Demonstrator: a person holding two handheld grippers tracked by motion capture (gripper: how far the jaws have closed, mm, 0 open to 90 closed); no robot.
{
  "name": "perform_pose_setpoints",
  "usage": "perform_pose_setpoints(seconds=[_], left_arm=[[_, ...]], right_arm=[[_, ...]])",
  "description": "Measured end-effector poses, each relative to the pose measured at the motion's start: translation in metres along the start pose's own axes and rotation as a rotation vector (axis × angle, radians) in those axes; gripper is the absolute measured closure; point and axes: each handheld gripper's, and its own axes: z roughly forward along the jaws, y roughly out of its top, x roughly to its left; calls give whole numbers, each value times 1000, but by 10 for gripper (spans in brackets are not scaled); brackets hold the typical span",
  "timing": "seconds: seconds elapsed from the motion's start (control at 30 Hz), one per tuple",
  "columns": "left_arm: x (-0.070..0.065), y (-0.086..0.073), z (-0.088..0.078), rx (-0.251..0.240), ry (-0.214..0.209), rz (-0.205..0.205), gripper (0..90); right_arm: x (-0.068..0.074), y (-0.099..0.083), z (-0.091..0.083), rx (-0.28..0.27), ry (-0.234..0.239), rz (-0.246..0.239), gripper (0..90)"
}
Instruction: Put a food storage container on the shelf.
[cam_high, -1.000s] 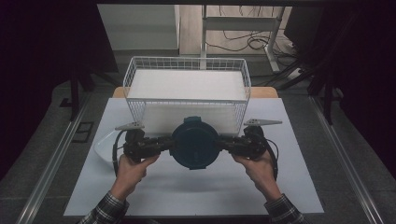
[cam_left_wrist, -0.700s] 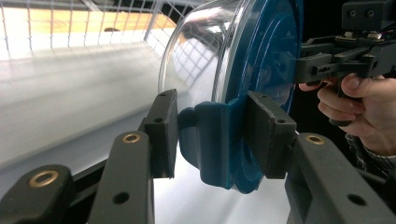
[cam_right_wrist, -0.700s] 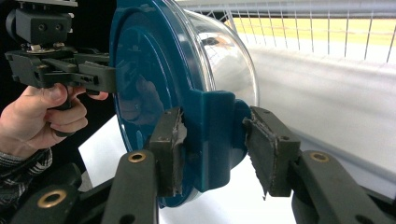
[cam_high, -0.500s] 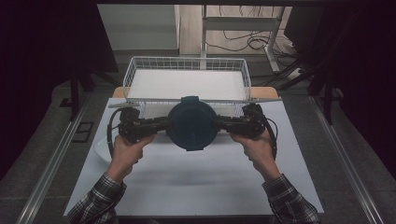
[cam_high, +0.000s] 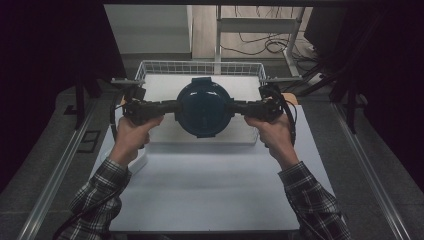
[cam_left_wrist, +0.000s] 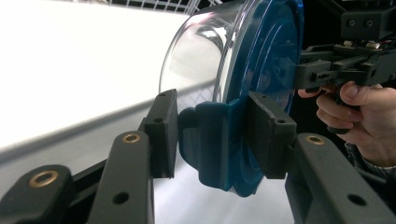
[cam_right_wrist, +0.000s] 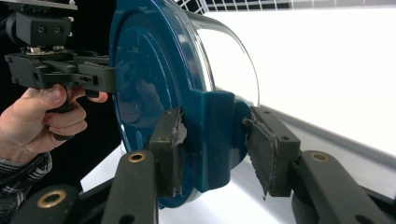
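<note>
A round container (cam_high: 204, 107) with a dark blue lid and a clear glass bowl hangs in the air between both grippers, over the front edge of the wire basket (cam_high: 200, 67). My left gripper (cam_high: 176, 106) is shut on the lid's left clip. My right gripper (cam_high: 234, 107) is shut on the right clip. In the left gripper view the jaws of my left gripper (cam_left_wrist: 212, 135) squeeze the blue clip (cam_left_wrist: 210, 144) below the glass bowl (cam_left_wrist: 205, 51). In the right gripper view my right gripper (cam_right_wrist: 215, 149) clamps the opposite clip of the lid (cam_right_wrist: 144, 74).
The white wire basket has a white bottom and stands at the table's far side. A white board (cam_high: 210, 185) covers the table in front of it. A white object (cam_high: 139, 162) lies by the left forearm. Dark floor and metal rails flank the table.
Both grippers have lifted the container and carried it away from the person, from above the white board to above the basket's front edge. Both grips are unchanged.
</note>
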Motion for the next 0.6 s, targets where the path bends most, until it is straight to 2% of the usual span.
perform_pose_setpoints(seconds=[0.03,0.4,0.5,0.57,0.6], left_arm=[[1,8,0,-1,-2,6,565],[12,42,0,-19,-7,10,565],[17,49,1,-22,1,5,564],[24,54,4,-29,4,-25,564],[24,54,4,-29,4,-25,565]], right_arm=[[0,3,0,-3,-1,1,562],[-4,37,4,-21,-12,-3,561],[-8,44,9,-22,-10,5,560],[-15,47,15,-27,-3,24,560],[-15,47,15,-27,-3,24,560]])
